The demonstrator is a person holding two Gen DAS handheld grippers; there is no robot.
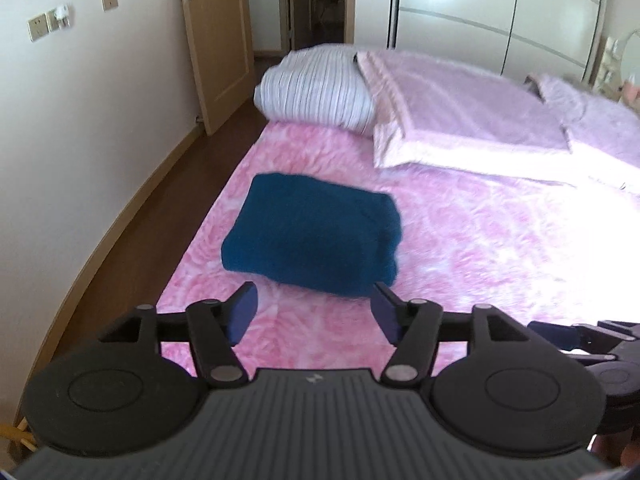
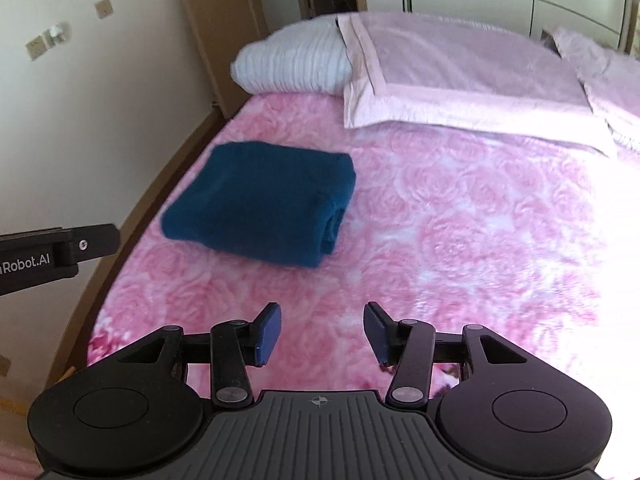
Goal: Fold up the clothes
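A folded dark blue garment (image 1: 312, 236) lies flat on the pink rose-patterned bed (image 1: 460, 240), near its left edge, rolled fold facing right. Beyond it sit a striped pillow (image 1: 316, 88) and a pink pillow (image 1: 460, 116). The left claw (image 1: 314, 312) and right claw (image 2: 322, 332) hang just above the bedspread, both spread apart, empty.

The far pillows (image 2: 460, 68) are blurred — the bed (image 2: 480, 240) runs off the right edge, washed out by glare.
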